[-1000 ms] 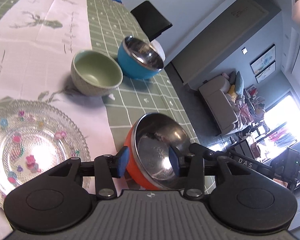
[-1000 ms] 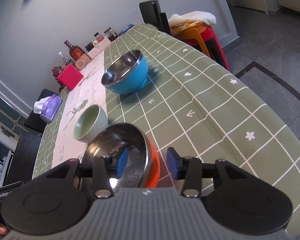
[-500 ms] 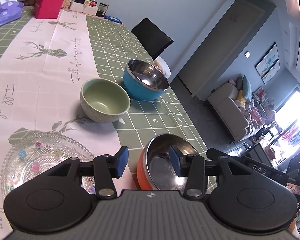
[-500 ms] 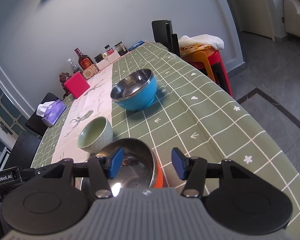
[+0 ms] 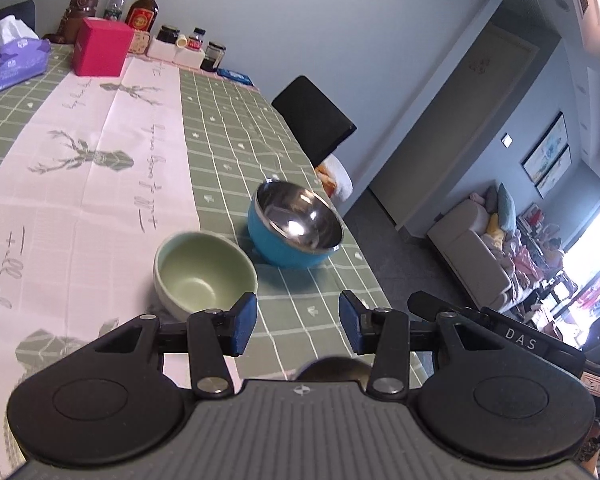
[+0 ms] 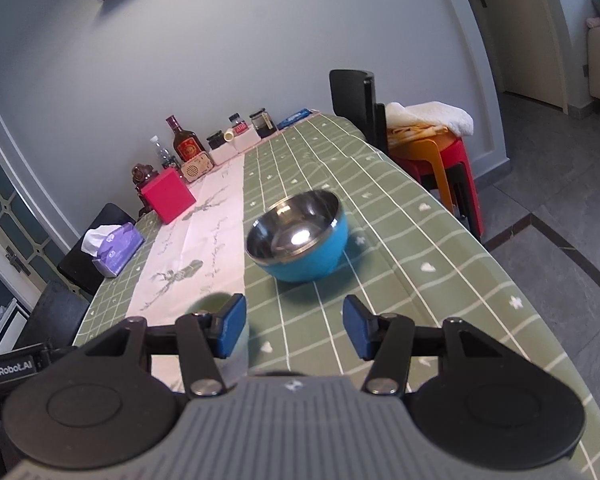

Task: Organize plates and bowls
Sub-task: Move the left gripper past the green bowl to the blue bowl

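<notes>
A blue bowl with a steel inside (image 5: 296,228) stands on the green checked tablecloth; it also shows in the right wrist view (image 6: 298,236). A pale green bowl (image 5: 204,272) stands beside it on its left; only its rim (image 6: 214,300) shows behind my right gripper's left finger. My left gripper (image 5: 298,328) is open and empty, above the table short of both bowls. My right gripper (image 6: 294,330) is open and empty, short of the blue bowl. A dark steel rim (image 5: 334,368) of a bowl peeks out under my left gripper.
At the table's far end stand a pink box (image 5: 100,52), a tissue pack (image 5: 12,64), bottles and jars (image 5: 180,44). A black chair (image 5: 314,120) and red and orange stools (image 6: 440,160) stand along the table's right edge. A pink runner (image 5: 80,168) runs down the table.
Both grippers have let go of the orange steel bowl, opened and pulled up and back. That bowl and the glass plate have dropped out of view.
</notes>
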The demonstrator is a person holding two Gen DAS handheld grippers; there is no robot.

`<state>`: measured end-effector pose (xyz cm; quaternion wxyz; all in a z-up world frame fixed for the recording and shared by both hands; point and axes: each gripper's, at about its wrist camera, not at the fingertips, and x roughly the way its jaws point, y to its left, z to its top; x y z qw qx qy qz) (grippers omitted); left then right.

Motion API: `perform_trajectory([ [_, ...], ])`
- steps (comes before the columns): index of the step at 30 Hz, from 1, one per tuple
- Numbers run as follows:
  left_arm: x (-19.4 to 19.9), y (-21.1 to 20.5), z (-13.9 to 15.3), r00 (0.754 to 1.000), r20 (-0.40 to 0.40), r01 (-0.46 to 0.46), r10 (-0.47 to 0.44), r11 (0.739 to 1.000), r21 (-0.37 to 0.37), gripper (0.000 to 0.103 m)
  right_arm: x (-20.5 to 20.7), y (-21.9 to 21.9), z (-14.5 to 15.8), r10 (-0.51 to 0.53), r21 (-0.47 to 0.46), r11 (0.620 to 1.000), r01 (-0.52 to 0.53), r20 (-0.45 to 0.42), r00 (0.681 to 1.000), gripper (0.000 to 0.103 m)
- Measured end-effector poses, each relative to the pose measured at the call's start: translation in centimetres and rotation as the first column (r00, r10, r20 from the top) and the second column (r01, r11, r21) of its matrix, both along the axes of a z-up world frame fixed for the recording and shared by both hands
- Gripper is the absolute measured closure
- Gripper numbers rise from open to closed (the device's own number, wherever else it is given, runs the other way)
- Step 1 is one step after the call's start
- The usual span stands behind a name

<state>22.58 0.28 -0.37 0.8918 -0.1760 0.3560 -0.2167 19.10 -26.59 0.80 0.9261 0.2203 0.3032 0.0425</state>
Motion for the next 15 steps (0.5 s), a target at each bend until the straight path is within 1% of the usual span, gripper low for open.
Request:
perform_trajectory([
  [6,2.5,-1.1,0.2,1.000,0.005,-0.023,0.023,0.998,0.056,0.052,3.2,0.3,0.7,0.003,-0.011,1.000,-0.002,0.008,1.000,0.050],
  [11,4.6,-1.8,0.3,0.999,-0.004,-0.045,0.045,0.996,0.072,0.052,6.1,0.3,0.4,0.001,-0.024,1.000,-0.001,-0.021,1.000,0.050],
  [15,6.6,-2.2,0.0,0.998,-0.040,-0.041,0.044,0.996,0.078,0.052,8.1,-0.1,-0.3,-0.014,-0.001,1.000,0.014,-0.065,0.998,0.050],
])
